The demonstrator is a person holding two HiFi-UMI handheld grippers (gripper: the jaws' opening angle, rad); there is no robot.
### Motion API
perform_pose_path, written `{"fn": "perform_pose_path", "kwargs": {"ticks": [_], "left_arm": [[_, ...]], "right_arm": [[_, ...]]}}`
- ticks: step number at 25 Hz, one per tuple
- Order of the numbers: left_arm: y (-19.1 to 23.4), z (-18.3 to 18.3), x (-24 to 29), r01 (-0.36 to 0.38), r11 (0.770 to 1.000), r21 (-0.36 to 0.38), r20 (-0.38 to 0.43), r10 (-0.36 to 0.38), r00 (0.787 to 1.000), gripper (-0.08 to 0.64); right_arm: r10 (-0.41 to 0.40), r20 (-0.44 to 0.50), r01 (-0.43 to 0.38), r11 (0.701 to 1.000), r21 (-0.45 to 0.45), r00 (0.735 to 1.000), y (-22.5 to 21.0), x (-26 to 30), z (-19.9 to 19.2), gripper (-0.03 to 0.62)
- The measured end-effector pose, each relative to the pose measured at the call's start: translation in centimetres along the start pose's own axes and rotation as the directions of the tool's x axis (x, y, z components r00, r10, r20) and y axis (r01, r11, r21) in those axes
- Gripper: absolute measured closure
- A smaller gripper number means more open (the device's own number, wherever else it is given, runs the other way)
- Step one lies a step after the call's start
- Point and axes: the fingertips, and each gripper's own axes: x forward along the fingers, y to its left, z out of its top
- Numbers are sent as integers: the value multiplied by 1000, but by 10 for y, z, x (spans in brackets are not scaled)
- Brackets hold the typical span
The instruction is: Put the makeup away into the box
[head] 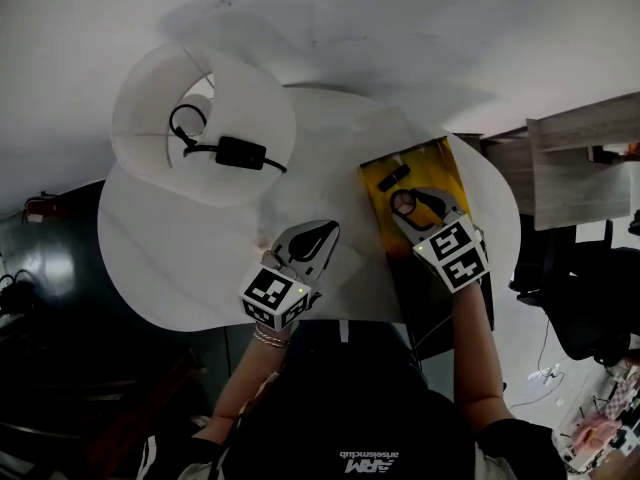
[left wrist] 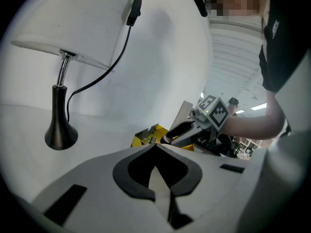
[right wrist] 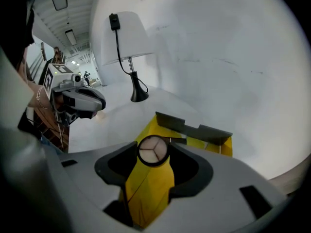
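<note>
The right gripper (head: 408,204) has its jaws part-way apart, clamped on a round, dark-rimmed makeup compact with three pale segments (right wrist: 153,150). The jaws hide the compact's underside. It seems to hang over the open yellow cardboard box (head: 435,168), though whether it touches the box is unclear. Left of the box, the left gripper (left wrist: 156,152) is closed and empty above the white table (head: 170,268).

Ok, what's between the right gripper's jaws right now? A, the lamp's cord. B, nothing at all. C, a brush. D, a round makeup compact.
D: the right gripper grips a round makeup compact above the yellow box.
</note>
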Motion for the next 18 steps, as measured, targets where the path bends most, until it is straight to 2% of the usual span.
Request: {"fn": "perform_pose_path", "kwargs": {"ticks": [7, 18], "left_arm": [[9, -10, 6, -10, 999, -35, -10, 9, 1000, 543], [18, -17, 8, -41, 997, -62, -15, 40, 999, 543]], "right_arm": [[36, -79, -38, 999, -17, 996, -1, 22, -15, 370], [94, -147, -99, 995, -23, 985, 1, 42, -27, 370]]}}
